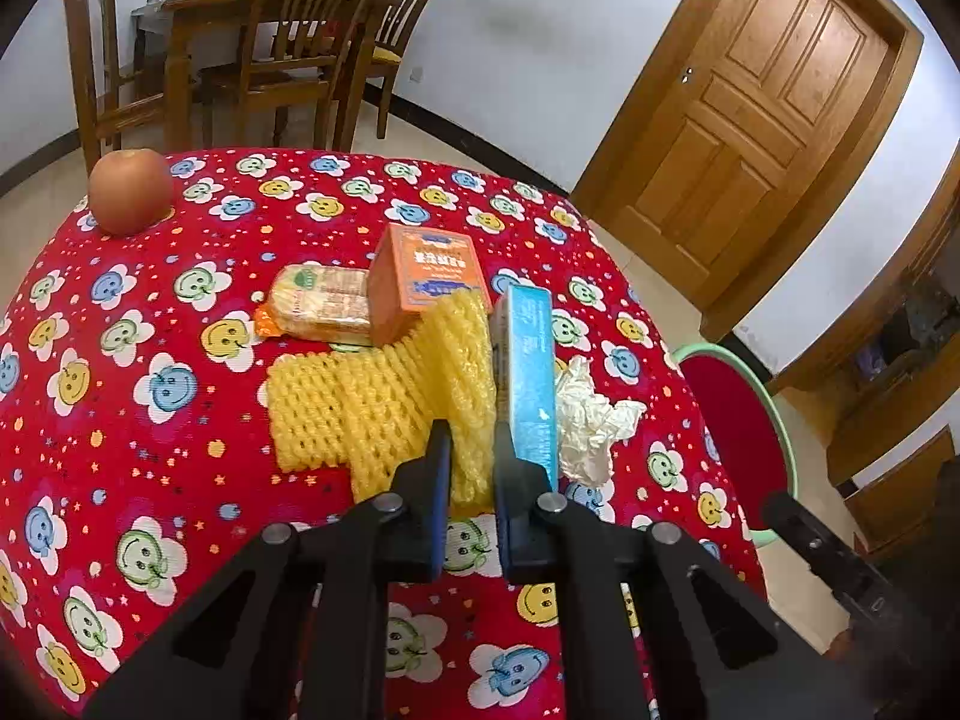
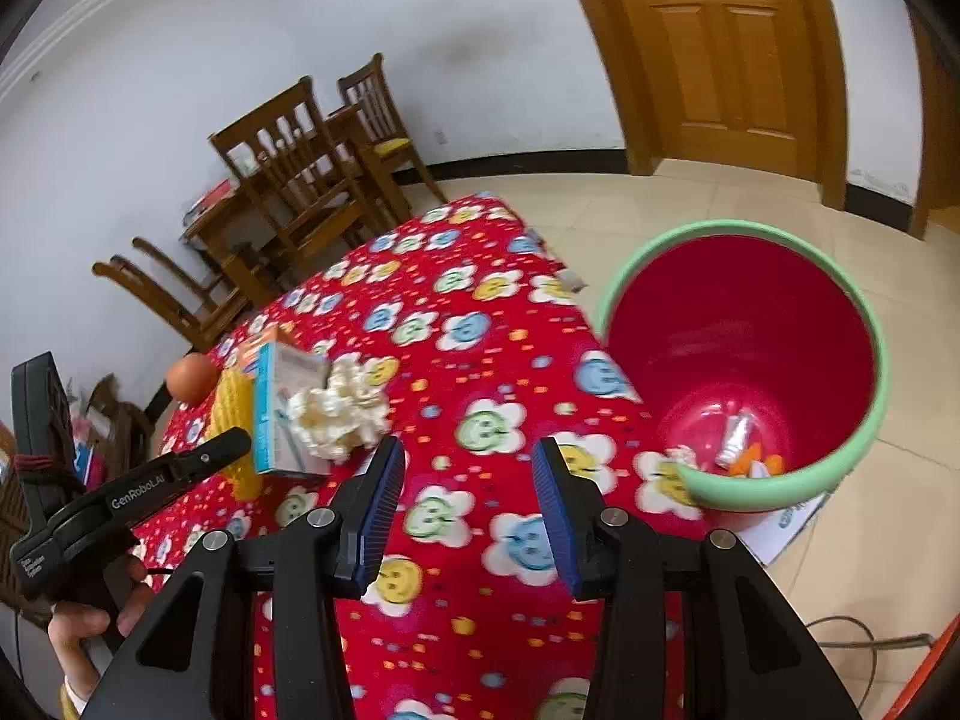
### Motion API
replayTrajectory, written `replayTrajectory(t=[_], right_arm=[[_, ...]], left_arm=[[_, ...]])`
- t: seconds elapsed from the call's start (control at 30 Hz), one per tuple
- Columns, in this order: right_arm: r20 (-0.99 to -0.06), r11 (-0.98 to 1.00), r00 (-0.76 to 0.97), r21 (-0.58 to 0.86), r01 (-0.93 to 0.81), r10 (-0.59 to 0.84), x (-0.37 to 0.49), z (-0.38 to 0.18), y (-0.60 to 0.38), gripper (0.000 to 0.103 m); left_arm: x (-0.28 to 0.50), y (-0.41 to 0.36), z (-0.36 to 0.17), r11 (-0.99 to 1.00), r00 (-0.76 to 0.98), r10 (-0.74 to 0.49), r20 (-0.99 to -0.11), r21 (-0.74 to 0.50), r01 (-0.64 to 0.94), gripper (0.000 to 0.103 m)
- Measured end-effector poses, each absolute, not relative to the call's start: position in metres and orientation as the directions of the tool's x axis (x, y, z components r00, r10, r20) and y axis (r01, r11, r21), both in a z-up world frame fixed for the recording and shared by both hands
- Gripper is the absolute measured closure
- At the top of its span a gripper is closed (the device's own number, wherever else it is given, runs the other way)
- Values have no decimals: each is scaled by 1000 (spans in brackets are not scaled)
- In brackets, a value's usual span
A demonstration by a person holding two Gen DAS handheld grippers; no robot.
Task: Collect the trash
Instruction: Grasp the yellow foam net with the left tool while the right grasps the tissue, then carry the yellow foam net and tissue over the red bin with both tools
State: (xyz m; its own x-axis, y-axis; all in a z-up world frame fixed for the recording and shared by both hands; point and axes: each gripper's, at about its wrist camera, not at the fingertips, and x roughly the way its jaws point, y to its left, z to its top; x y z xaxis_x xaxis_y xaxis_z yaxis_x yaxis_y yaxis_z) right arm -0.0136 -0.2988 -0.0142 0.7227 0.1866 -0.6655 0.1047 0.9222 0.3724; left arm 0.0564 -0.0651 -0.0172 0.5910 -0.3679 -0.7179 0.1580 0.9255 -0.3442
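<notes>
Left wrist view: left gripper (image 1: 471, 450) fingers pinch yellow foam net (image 1: 372, 408) beside blue box (image 1: 528, 372); right gripper (image 2: 465, 471) fingers spread, empty, near red bin (image 2: 750, 360)

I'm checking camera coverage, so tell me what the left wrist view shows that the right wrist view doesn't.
Only the left wrist view shows the wrapped biscuit pack and the left gripper shut on the yellow foam net. Only the right wrist view shows trash lying inside the bin and the right gripper open and empty above the cloth. Both show the apple, blue box, crumpled tissue and orange box.
</notes>
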Motion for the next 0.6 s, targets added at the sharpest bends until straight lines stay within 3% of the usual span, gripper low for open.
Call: replayTrajectory(t=[0.6], right_arm=[[-696, 939, 661, 342, -39, 280, 40, -22, -221, 57]], left_arm=[[44, -25, 7, 918, 668, -367, -648, -366, 149, 92]])
